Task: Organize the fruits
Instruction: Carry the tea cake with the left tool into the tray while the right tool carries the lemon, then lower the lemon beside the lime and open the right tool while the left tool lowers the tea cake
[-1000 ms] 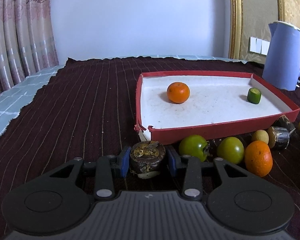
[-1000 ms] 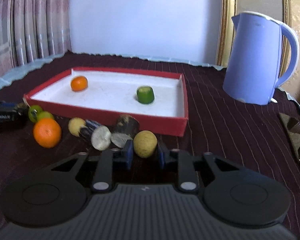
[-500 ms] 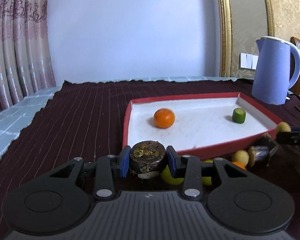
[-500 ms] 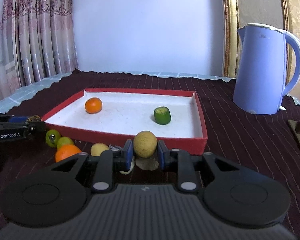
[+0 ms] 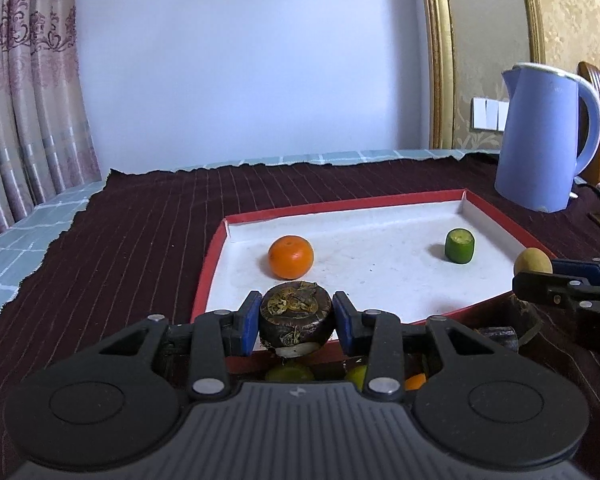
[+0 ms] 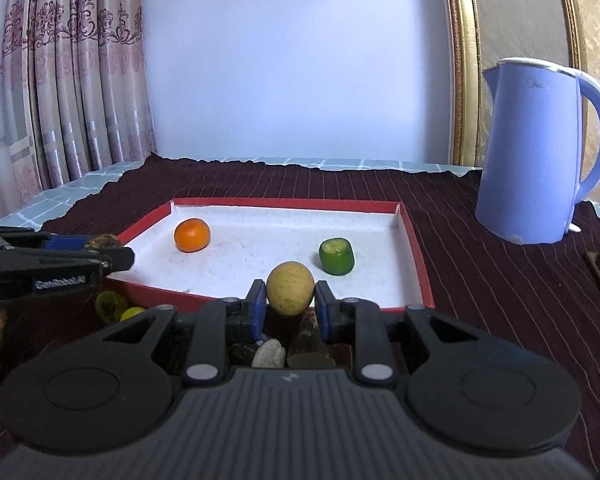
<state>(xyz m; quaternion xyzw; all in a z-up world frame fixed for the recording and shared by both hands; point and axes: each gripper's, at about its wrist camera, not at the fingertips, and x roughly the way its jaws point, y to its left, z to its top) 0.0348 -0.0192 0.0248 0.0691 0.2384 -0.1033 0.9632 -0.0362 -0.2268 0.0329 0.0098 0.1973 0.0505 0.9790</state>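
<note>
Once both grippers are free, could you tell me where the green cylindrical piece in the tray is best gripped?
Grip the green piece across its curved side wall, coming down from above. It stands nearly upright on the tray, pale cut face up, with bare floor all around, so the fingers can straddle it.

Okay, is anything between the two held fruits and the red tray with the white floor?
Only the tray's low red front wall. The left gripper holds a dark brown fruit, the right gripper a yellow round fruit, both at rim height; white floor beyond looks bare.
</note>
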